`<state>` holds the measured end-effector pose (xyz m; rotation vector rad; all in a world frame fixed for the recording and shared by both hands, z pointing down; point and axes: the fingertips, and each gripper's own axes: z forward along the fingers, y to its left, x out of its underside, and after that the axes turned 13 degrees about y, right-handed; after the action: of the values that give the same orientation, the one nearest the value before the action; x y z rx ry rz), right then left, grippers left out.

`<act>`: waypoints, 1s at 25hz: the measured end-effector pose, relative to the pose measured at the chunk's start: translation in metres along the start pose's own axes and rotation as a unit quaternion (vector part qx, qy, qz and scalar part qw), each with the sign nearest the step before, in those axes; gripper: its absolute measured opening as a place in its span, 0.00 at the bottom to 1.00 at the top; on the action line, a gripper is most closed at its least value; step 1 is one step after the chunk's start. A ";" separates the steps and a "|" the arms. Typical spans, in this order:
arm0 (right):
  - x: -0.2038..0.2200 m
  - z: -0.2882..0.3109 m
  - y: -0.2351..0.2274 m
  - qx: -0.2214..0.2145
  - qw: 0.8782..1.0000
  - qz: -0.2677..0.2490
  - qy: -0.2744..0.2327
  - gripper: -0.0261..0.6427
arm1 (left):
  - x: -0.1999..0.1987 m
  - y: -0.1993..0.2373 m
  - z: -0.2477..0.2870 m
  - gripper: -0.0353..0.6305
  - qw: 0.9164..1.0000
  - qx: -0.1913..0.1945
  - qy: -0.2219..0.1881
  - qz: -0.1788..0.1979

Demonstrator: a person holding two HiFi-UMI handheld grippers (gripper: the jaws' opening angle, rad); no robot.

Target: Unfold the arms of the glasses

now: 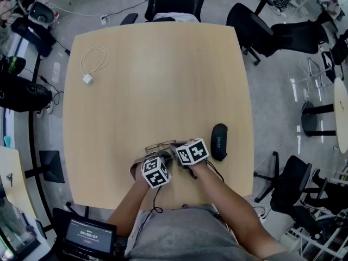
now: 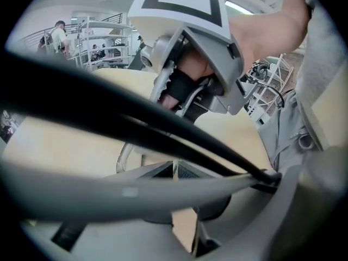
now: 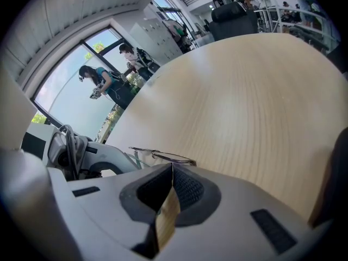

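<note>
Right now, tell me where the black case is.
In the head view, the black case lies on the table near its front edge, just right of the glasses.

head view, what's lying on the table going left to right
cable → glasses → case
</note>
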<state>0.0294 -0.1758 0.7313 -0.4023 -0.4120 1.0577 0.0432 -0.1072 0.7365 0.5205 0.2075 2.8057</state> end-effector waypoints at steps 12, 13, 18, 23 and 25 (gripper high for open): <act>-0.004 0.002 0.003 0.008 1.000 0.000 0.004 0.05 | 0.030 -0.027 -0.007 0.07 0.999 0.035 0.032 0.017; -0.004 0.003 0.003 0.008 1.000 0.000 0.004 0.05 | 0.034 -0.029 -0.007 0.07 0.999 0.037 0.035 0.018; -0.005 0.004 -0.004 0.012 1.000 0.002 0.007 0.05 | 0.057 -0.031 -0.005 0.07 0.998 0.045 0.053 0.006; -0.004 0.005 -0.009 0.014 1.000 0.003 0.008 0.05 | 0.058 -0.023 -0.015 0.07 0.999 0.018 0.031 0.004; -0.004 0.006 -0.010 0.015 1.000 0.004 0.007 0.05 | 0.045 -0.016 -0.019 0.07 1.000 -0.007 0.006 0.013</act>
<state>0.0321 -0.1828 0.7405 -0.3854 -0.3817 1.0676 -0.0001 -0.0803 0.7304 0.5066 0.1856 2.8334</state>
